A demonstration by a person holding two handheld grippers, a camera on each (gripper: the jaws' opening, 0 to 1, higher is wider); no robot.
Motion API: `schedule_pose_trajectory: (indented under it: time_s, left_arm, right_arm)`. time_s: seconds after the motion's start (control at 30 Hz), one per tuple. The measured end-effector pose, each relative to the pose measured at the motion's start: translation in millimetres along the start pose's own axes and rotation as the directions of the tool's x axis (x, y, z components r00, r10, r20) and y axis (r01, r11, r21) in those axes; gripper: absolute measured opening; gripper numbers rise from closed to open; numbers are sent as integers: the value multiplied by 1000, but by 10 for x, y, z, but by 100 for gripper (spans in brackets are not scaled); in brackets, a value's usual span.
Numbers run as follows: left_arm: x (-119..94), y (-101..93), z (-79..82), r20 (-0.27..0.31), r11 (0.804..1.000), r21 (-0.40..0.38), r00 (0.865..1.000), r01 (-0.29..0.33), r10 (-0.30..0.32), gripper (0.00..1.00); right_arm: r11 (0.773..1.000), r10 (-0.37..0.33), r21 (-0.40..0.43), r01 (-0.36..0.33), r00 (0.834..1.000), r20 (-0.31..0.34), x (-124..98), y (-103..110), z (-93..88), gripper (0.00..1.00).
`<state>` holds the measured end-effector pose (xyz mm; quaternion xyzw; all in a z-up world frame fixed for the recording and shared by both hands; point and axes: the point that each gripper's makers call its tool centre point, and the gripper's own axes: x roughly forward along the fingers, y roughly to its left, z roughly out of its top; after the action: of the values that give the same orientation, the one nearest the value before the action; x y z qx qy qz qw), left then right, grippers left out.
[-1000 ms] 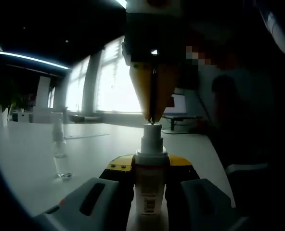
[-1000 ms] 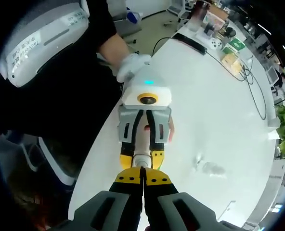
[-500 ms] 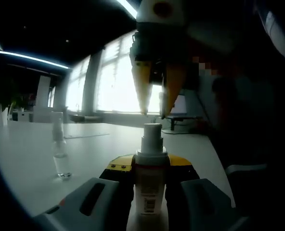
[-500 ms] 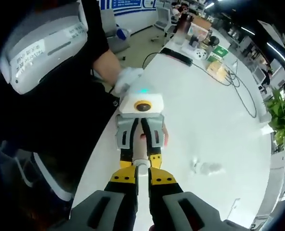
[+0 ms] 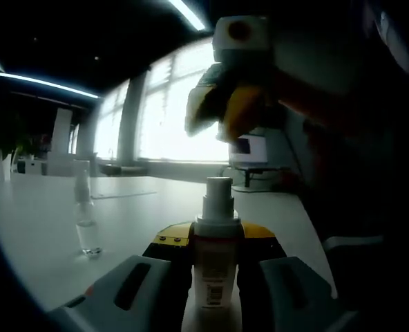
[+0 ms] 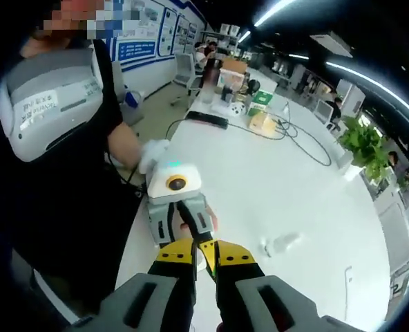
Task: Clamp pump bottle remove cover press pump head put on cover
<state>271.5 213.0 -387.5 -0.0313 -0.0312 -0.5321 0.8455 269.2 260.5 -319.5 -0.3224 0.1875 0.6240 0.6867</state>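
Upright, one pump bottle (image 5: 216, 238) sits gripped in the left gripper (image 5: 215, 242), right gripper (image 6: 204, 259) parted, one clear cover (image 5: 86, 214) aside.

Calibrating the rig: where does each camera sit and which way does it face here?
Left gripper view: low on the left gripper, level across the white table; its jaws clamp the pump bottle, clear cover beyond.
Right gripper view: on the right gripper, raised, looking down at the person's gloved hand.
Shared: bottle, cover, table, each other's gripper.
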Motion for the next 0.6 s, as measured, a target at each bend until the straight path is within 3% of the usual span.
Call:
schedule_pose_trajectory:
  time_s: [0.13, 0.27, 0.4, 0.6]
  left_arm:
    - [-1, -9, -1, 0, 1000, 2, 1000, 2, -2, 15]
    - [-4, -8, -2, 0, 1000, 3, 1000, 1, -1, 15]
    - [7, -4, -15, -1, 1000, 4, 1000, -1, 1, 15]
    - [4, -2, -13, -1, 1000, 4, 1000, -3, 3, 15]
  right_arm:
    - [1000, -20, 9, 20, 999, 29, -10, 67, -72, 6]
    - [995, -86, 64, 80, 991, 98, -42, 9, -49, 6]
    - [983, -164, 107, 147, 971, 172, -115, -62, -23, 6]
    - [967, -224, 165, 192, 953, 205, -135, -89, -74, 6]
